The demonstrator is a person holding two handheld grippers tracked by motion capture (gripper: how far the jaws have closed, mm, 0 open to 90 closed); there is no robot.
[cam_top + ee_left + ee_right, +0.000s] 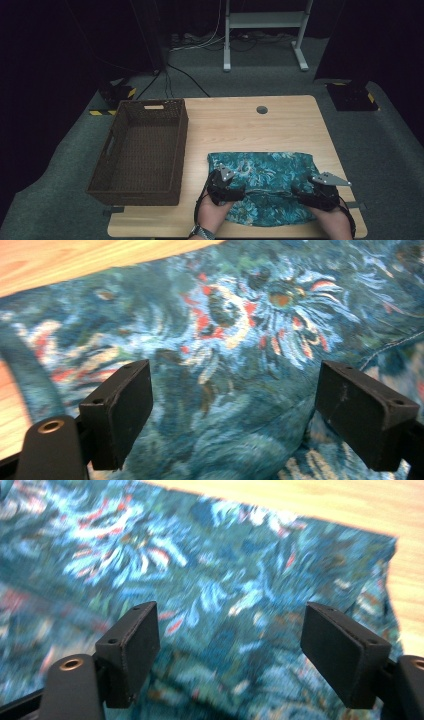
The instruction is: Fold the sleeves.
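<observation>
A folded teal cloth (265, 187) with a blue, white and red flower print lies on the near right part of the wooden table (240, 125). My left gripper (231, 192) rests over the cloth's left side and my right gripper (306, 196) over its right side. In the left gripper view the two black jaws stand wide apart above the patterned cloth (235, 340), with nothing pinched between them. The right gripper view has its jaws just as wide over the cloth (225, 595), near the cloth's right edge.
A dark brown wicker basket (116, 170) with cut-out handles sits on the table's left side, empty. A small round grommet (261, 109) is set in the far part of the tabletop. Bare wood lies beyond the cloth.
</observation>
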